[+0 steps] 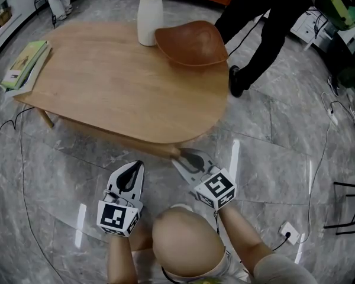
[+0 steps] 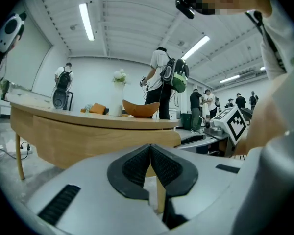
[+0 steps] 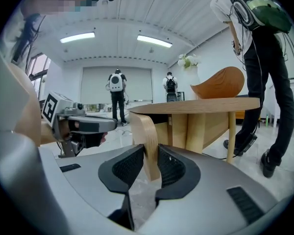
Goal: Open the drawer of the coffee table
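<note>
The oval wooden coffee table (image 1: 118,81) stands on the marble floor ahead of me. Its drawer front (image 1: 151,147) is a curved wooden band under the near edge. My right gripper (image 1: 178,157) reaches the band's right end. In the right gripper view the curved end of the drawer front (image 3: 148,129) stands between the pads, and my right gripper (image 3: 151,153) is shut on it. My left gripper (image 1: 133,170) hangs shut and empty a little short of the table, left of the right one. In the left gripper view my left gripper (image 2: 150,150) has its pads together, facing the drawer front (image 2: 88,136).
A white vase (image 1: 149,13) and a wooden bowl (image 1: 192,43) stand at the table's far side, books (image 1: 25,64) on its left end. A person in black (image 1: 260,34) stands right of the table. A power strip (image 1: 289,232) and cables lie on the floor.
</note>
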The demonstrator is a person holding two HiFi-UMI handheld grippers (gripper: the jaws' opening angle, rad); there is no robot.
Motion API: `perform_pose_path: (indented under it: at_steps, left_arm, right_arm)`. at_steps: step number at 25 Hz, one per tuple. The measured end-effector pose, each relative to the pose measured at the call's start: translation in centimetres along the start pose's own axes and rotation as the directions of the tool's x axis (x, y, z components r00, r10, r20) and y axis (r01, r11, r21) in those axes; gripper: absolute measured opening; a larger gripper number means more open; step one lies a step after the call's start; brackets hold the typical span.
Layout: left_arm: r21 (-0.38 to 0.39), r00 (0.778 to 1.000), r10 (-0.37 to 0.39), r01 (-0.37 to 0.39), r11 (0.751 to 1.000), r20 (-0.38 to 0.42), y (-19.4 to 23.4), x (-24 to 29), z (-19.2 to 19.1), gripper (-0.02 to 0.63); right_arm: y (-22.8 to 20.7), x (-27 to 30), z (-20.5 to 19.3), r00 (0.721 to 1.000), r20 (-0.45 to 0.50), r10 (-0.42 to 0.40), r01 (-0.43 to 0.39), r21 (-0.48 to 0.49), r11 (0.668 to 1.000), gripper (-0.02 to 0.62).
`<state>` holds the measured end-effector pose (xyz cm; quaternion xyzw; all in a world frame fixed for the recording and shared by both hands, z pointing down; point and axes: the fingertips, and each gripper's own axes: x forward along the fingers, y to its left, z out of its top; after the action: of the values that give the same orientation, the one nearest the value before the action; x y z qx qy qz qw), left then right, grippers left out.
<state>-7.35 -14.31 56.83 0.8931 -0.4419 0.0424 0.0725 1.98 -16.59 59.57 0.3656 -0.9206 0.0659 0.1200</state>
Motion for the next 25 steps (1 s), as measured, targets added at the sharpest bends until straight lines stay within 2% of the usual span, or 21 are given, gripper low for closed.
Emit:
perform_pose_path:
  at_steps: [2, 4, 6, 8, 10, 13, 17, 19, 23, 25]
  left_arm:
    - [0.048, 0.999, -0.030, 0.032, 0.998, -0.029, 0.0, 0.2, 0.7, 0.011]
    - [0.129, 0.998, -0.026, 0.033, 0.991, -0.053, 0.4, 0.4, 1.6, 0.011]
    - [0.228, 0.998, -0.009, 0.025, 0.973, -0.068, 0.7, 0.6, 2.6, 0.011]
    - [0.333, 0.993, -0.012, 0.050, 0.942, -0.115, 0.7, 0.9, 3.0, 0.016]
    - [0.428, 0.979, -0.022, 0.109, 0.897, -0.202, 0.5, 1.2, 2.6, 0.149]
    - [0.563, 0.950, 0.016, 0.171, 0.809, -0.312, 1.0, 1.8, 1.8, 0.162]
    - [0.713, 0.903, 0.114, 0.244, 0.657, -0.414, 2.2, 2.3, 1.0, 0.169]
    - [0.744, 0.876, 0.138, 0.297, 0.599, -0.461, 2.6, 2.6, 1.1, 0.173]
    - [0.744, 0.812, 0.149, 0.422, 0.519, -0.564, 2.8, 2.7, 0.8, 0.168]
    - [0.746, 0.787, 0.166, 0.462, 0.480, -0.595, 2.8, 2.7, 0.7, 0.149]
  right_arm:
    - [0.3, -0.1, 0.0, 1.000, -0.004, 0.003, -0.003, -0.001, 1.000, 0.097]
    - [0.6, -0.3, -0.1, 1.000, -0.008, 0.005, -0.005, 0.000, 1.000, 0.095]
    - [1.0, -0.4, -0.1, 1.000, -0.008, 0.007, -0.007, 0.004, 1.000, 0.095]
    - [1.2, -0.5, -0.1, 1.000, -0.009, 0.011, -0.011, 0.007, 1.000, 0.095]
    - [1.4, -0.5, -0.2, 1.000, -0.014, 0.014, -0.013, 0.010, 1.000, 0.095]
    - [1.5, -0.6, -0.3, 1.000, -0.022, 0.012, -0.012, 0.015, 1.000, 0.095]
    - [1.7, -0.6, -0.2, 1.000, -0.024, 0.011, -0.011, 0.020, 1.000, 0.095]
    - [1.6, -0.5, -0.1, 1.000, -0.025, 0.013, -0.013, 0.019, 1.000, 0.095]
    - [1.7, -0.5, -0.2, 1.000, -0.027, 0.015, -0.015, 0.018, 1.000, 0.095]
    - [1.6, -0.5, -0.3, 1.000, -0.026, 0.014, -0.014, 0.018, 1.000, 0.095]
